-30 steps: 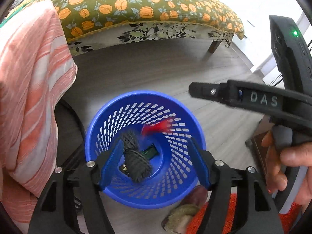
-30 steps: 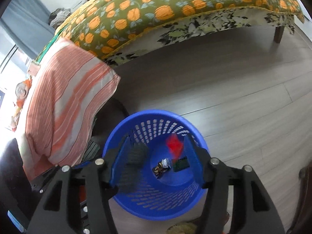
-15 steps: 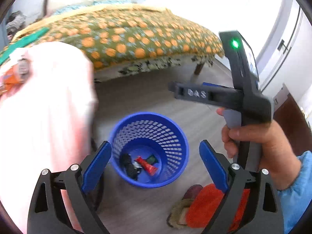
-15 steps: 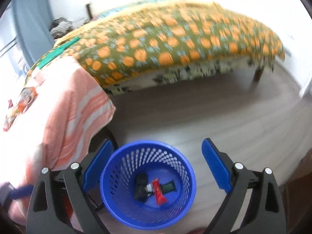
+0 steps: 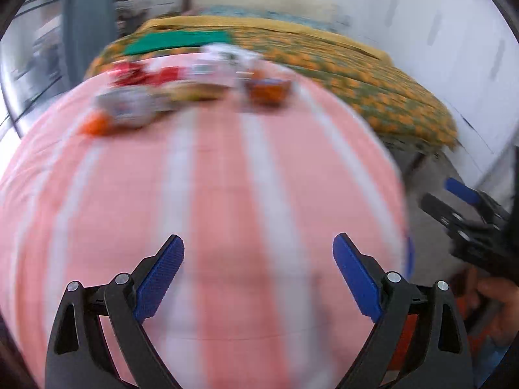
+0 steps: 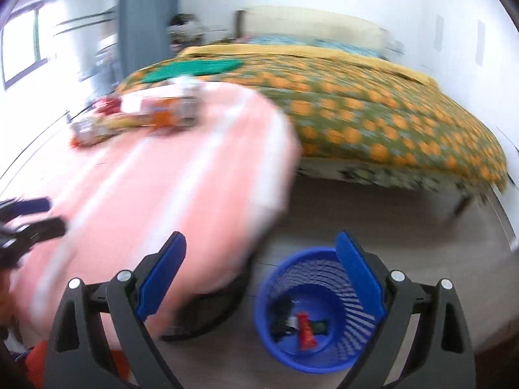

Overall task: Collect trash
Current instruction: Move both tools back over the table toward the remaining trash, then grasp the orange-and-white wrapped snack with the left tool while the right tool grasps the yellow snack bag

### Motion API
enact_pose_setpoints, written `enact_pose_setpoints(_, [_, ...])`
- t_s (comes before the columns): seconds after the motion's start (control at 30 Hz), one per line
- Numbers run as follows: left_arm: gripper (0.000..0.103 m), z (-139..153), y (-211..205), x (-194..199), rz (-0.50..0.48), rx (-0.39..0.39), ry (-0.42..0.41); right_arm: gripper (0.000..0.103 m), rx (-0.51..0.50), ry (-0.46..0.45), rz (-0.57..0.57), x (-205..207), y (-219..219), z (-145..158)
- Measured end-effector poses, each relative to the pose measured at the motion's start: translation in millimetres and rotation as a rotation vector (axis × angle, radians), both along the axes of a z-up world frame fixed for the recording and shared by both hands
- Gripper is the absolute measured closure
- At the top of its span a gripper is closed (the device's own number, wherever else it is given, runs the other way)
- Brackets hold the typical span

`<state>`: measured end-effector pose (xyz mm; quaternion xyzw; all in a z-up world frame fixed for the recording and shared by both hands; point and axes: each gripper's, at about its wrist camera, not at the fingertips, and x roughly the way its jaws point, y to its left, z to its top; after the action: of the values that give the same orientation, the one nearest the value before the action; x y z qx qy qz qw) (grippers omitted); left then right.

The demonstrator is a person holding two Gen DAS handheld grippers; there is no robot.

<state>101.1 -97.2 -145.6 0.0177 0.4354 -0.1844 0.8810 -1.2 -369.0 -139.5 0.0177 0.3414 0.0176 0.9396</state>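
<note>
with both grippers empty, left gripper [image 5: 258, 275] and right gripper [image 6: 259, 275] gape wide, jaws just opened. bin [image 6: 311, 311] lower right holds dropped trash. between pickups; next: reach blurred wrappers [image 5: 181, 87] on tabletop [image 5: 227, 194], upper left.
</note>
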Motion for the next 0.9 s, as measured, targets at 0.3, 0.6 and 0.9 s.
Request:
enact_pose_setpoints(0.3, [0.011, -1.2, 110.6, 46.2, 0.191, 0.025, 0.025, 0.012, -0.015, 0.076, 0.258, 61.2, 139.1, 23.0])
enact_pose_setpoints(0.6, [0.011, -7.4, 125.1, 107.7, 0.166, 0.055, 0.045, 0.012, -0.074, 0.166, 0.291, 108.6, 195.5, -11.8])
enact_pose_setpoints(0.9, [0.011, -15.4, 102.4, 168.8, 0.134, 0.123, 0.019, 0.006, -0.024, 0.186, 0.271, 111.4, 189.0, -19.0])
